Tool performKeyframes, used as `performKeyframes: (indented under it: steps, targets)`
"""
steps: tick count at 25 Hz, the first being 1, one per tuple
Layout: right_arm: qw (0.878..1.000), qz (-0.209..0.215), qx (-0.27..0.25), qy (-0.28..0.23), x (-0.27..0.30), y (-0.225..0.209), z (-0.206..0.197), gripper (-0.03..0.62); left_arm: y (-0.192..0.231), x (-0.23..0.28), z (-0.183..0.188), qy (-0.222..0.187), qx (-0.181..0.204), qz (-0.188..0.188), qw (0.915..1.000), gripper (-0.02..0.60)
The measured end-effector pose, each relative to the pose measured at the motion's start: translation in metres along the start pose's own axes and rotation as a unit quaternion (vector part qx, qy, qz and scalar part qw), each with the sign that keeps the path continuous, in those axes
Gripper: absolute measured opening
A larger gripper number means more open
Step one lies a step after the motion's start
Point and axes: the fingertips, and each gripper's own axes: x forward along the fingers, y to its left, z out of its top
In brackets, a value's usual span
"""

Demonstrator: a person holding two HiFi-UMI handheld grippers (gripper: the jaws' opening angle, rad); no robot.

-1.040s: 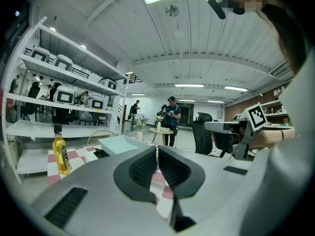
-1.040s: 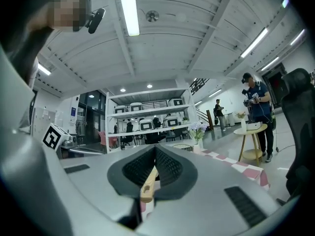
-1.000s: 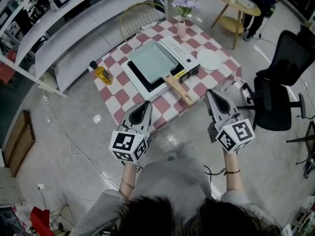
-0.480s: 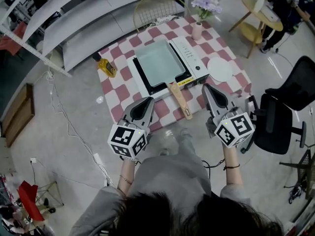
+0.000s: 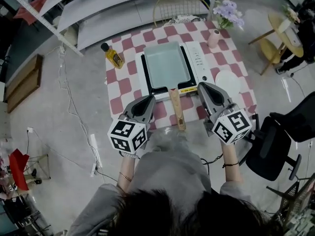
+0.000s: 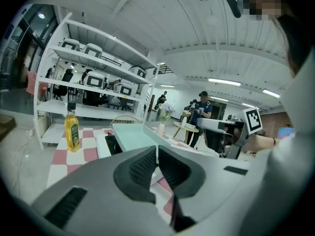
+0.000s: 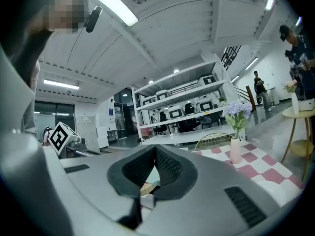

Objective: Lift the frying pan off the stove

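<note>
1. The yellow oil bottle (image 5: 114,58) stands at the left of your red-and-white checked worktop (image 5: 129,80), apart from the stove.
2. Your left gripper (image 5: 149,100) is closed on nothing and sits left of the pan's handle.
3. The pale green rectangular frying pan (image 5: 166,65) sits on the white portable stove (image 5: 196,58). Its wooden handle (image 5: 176,107) points toward you, between both grippers.
4. Your right gripper (image 5: 201,86) is closed and empty too, near the stove's front corner.
</note>
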Motion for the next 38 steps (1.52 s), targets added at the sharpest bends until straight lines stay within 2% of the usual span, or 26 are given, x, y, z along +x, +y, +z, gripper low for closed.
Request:
performKeyframes:
  steps: [8, 15, 18, 22, 27, 30, 38]
  targets:
    - [0.996, 0.077, 0.035, 0.040, 0.022, -0.009, -0.016, 0.023, -0.003, 0.010, -0.016, 0.024, -0.042, 0.047, 0.9978, 0.035]
    - [0.984, 0.139, 0.056, 0.090, 0.032, -0.007, -0.036, 0.023, -0.008, 0.013, -0.033, 0.036, -0.094, 0.063, 0.9929, 0.035]
    - [0.980, 0.154, 0.062, 0.112, 0.036, -0.005, -0.044, 0.023, -0.010, 0.012, -0.040, 0.034, -0.122, 0.064, 0.9898, 0.038]
    - [0.973, 0.172, 0.080, 0.135, 0.039, 0.000, -0.054, 0.025, -0.017, 0.012, -0.045, 0.032, -0.160, 0.054, 0.9852, 0.110]
    - [0.965, 0.179, 0.114, 0.153, 0.044, 0.003, -0.062, 0.028, -0.021, 0.014, -0.049, 0.034, -0.204, 0.036, 0.9776, 0.130]
    - [0.960, 0.182, 0.137, 0.165, 0.046, 0.006, -0.067, 0.080, -0.025, 0.015, -0.050, 0.034, -0.234, 0.019, 0.9713, 0.143]
    - [0.945, 0.180, 0.194, 0.194, 0.050, 0.009, -0.084, 0.114, -0.038, 0.027, -0.058, 0.059, -0.285, -0.031, 0.9561, 0.181]
